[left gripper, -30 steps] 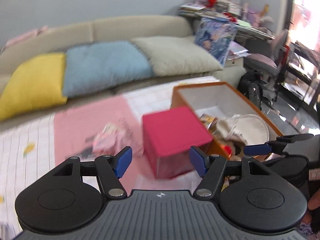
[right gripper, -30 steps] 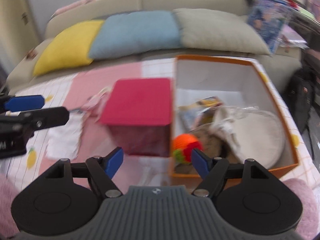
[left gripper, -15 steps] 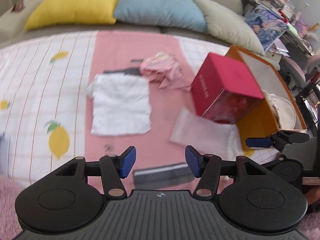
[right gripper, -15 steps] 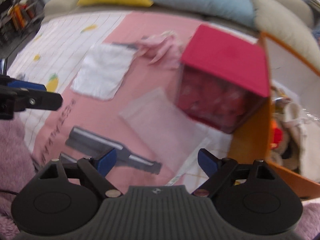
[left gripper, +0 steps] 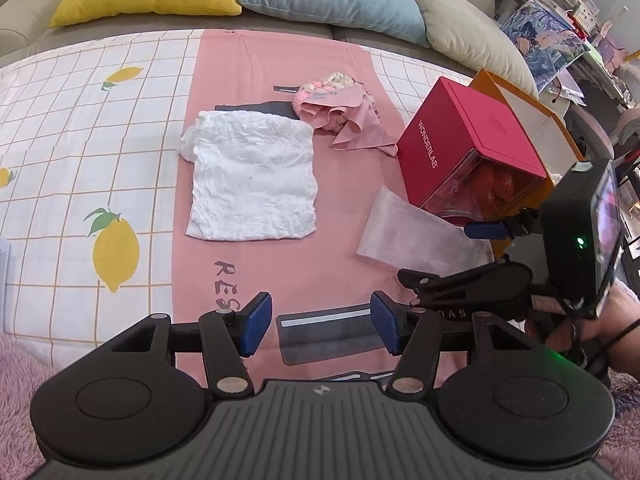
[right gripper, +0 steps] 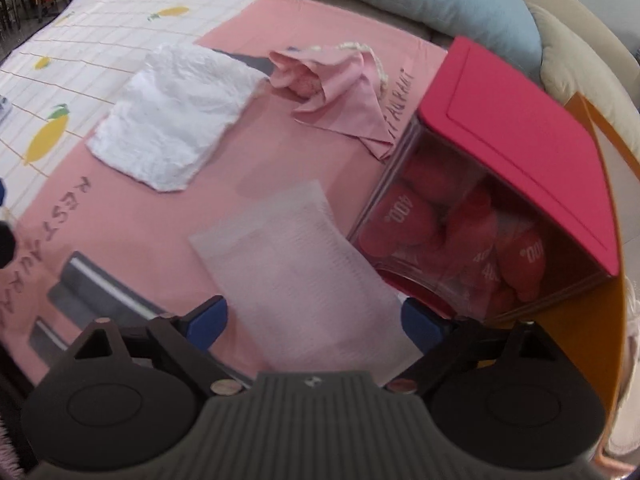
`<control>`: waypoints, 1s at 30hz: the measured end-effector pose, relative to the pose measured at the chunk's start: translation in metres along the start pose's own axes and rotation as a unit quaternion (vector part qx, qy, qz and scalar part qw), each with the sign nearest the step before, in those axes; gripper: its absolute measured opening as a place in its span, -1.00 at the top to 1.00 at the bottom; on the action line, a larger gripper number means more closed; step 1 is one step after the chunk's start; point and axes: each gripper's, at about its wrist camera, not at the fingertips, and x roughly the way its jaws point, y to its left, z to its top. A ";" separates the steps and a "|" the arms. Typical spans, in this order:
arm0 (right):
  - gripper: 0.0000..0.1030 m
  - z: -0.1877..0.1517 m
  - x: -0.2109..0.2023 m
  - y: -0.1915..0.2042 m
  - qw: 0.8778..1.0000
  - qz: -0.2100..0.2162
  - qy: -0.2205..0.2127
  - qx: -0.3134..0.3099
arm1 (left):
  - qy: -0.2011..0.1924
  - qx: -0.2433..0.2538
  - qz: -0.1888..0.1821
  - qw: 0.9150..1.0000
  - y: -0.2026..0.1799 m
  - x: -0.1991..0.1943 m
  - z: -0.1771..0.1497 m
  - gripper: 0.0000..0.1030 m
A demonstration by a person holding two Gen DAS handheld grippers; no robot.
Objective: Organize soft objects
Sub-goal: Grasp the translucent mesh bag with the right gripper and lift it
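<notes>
Approaching the translucent foam pouch [right gripper: 304,264], which lies flat on the pink cloth [right gripper: 256,160] beside the red box [right gripper: 516,152], I keep the right tongs [right gripper: 314,322] opening and empty — probably straddling its near edge. Left tongs [left gripper: 322,328] stand apart, empty.

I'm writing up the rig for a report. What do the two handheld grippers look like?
Both are matte black plastic: a ribbed central body, a round disc on each side, and linkage arms with silver pivot pins ending in blue pads. The left gripper and right gripper match. In the left view, the right gripper carries a black box with a green light.
</notes>
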 end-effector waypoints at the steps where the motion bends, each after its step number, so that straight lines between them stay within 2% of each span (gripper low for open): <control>1: -0.80 0.001 0.003 -0.003 1.000 0.002 0.002 0.004 | 0.001 0.000 0.001 1.000 0.000 0.001 0.001 -0.29; 5: -0.79 0.001 0.013 -0.014 0.999 0.026 0.018 0.037 | 0.008 0.002 0.004 1.000 -0.001 0.006 0.001 -0.30; 9: -0.69 0.000 0.016 -0.021 0.997 0.050 0.016 0.061 | 0.017 0.005 0.007 1.000 -0.001 0.012 0.003 -0.30; 12: -0.30 0.001 0.011 -0.020 0.997 0.056 0.002 0.045 | 0.023 0.007 0.010 1.000 -0.002 0.016 0.004 -0.30; 14: 0.13 0.003 0.007 -0.017 0.998 0.058 -0.003 0.033 | 0.027 0.010 0.011 1.000 -0.004 0.019 0.006 -0.30; 15: 0.22 0.003 0.006 -0.016 0.998 0.059 -0.004 0.028 | 0.029 0.012 0.011 0.999 -0.004 0.020 0.007 -0.30; 16: 0.39 0.004 0.005 -0.015 0.998 0.060 -0.005 0.023 | 0.030 0.013 0.012 0.999 -0.005 0.021 0.008 -0.30; 17: 0.64 0.005 0.005 -0.015 0.998 0.060 -0.006 0.021 | 0.031 0.015 0.012 0.999 -0.006 0.022 0.008 -0.30; 19: 0.89 0.007 0.007 -0.013 0.998 0.055 -0.007 0.016 | 0.030 0.018 0.012 0.999 -0.008 0.023 0.010 -0.30; 22: 1.00 0.010 0.007 -0.013 0.998 0.059 -0.004 0.015 | 0.025 0.021 0.015 0.999 -0.007 0.025 0.012 -0.35; 26: 1.00 0.017 -0.008 -0.004 0.996 0.085 -0.023 0.013 | 0.005 0.023 0.033 0.999 0.000 0.027 0.019 -0.47; 30: 1.00 0.032 -0.017 0.013 0.993 0.107 -0.043 0.004 | -0.019 0.078 0.061 0.995 0.005 0.030 0.031 -0.50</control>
